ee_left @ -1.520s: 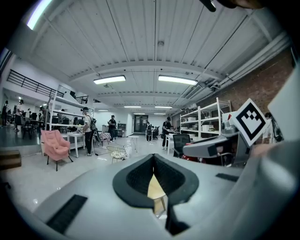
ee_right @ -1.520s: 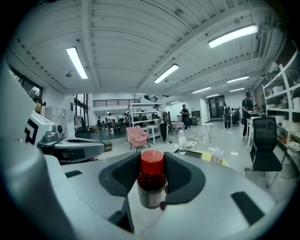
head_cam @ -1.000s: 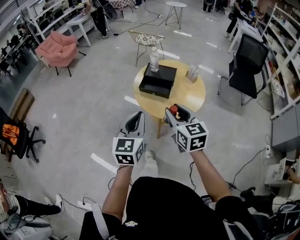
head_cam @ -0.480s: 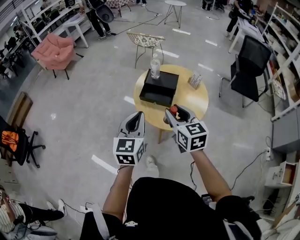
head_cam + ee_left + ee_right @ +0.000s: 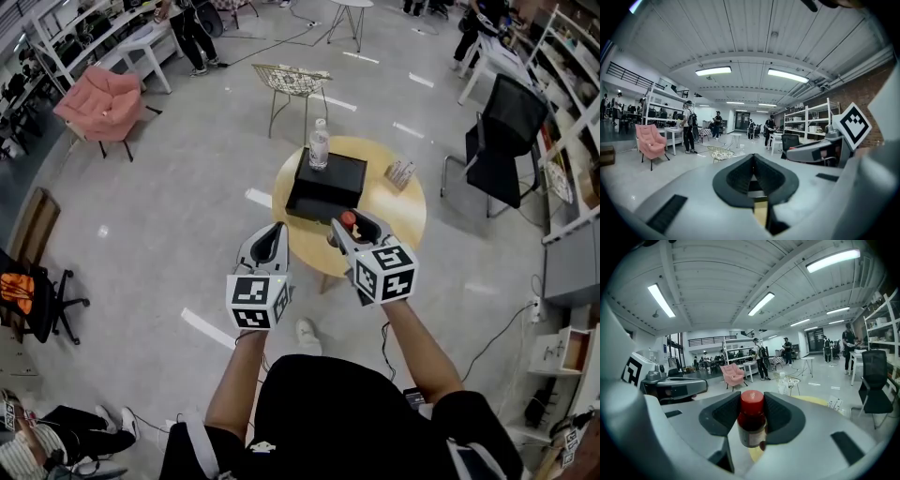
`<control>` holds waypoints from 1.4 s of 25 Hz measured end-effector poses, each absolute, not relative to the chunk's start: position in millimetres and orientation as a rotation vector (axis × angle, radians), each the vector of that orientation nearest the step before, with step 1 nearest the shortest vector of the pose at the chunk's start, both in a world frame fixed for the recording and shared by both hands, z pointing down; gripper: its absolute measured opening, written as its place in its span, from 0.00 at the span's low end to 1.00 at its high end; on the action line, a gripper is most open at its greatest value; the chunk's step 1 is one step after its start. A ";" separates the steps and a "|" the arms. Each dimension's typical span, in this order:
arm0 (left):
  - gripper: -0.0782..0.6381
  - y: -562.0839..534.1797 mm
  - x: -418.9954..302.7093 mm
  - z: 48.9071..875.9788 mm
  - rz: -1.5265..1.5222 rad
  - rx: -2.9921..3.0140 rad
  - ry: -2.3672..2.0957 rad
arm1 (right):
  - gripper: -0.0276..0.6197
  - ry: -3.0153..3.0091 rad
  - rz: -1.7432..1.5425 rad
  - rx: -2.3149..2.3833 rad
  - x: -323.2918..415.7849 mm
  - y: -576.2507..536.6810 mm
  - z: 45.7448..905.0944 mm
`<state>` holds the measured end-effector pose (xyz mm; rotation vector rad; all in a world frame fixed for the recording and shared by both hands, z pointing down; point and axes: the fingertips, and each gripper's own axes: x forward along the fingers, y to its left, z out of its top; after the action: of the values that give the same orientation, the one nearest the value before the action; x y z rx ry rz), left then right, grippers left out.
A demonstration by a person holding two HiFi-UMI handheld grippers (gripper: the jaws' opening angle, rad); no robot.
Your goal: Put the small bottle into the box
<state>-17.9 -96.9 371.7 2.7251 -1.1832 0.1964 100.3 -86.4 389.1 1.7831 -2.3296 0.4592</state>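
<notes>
Grips small bottle, red cap over dark body, upright in right tongs, at 6 o'clock from black box on round yellow worktop. Holds left tongs together, empty. Faces clear water bottle at box's far edge, card holder at 2 o'clock, wire chair beyond.

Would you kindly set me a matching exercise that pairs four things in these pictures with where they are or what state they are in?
Things:
1. small bottle
2. left gripper
3. black box
4. water bottle

Places or states:
A. upright at the far edge of the box
B. resting on the round yellow table
C. clamped between the jaws of the right gripper
D. jaws together, nothing between them

Pairs: 1-C, 2-D, 3-B, 4-A
</notes>
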 end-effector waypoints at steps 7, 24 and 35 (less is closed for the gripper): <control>0.13 -141.0 -30.1 376.8 0.190 2.723 -1.157 | 0.27 -2.301 0.468 1.799 90.5 -126.3 395.3; 0.13 -167.8 -30.7 399.5 0.225 2.749 -1.077 | 0.27 -2.271 0.470 1.828 84.0 -158.6 411.7; 0.13 -199.0 -8.7 422.8 0.277 2.685 -1.085 | 0.27 -2.269 0.539 1.769 103.8 -194.8 436.0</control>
<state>-8.7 -199.0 422.8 2.6848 -1.0854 0.2768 103.8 -194.8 436.0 1.7695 -2.2692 0.5390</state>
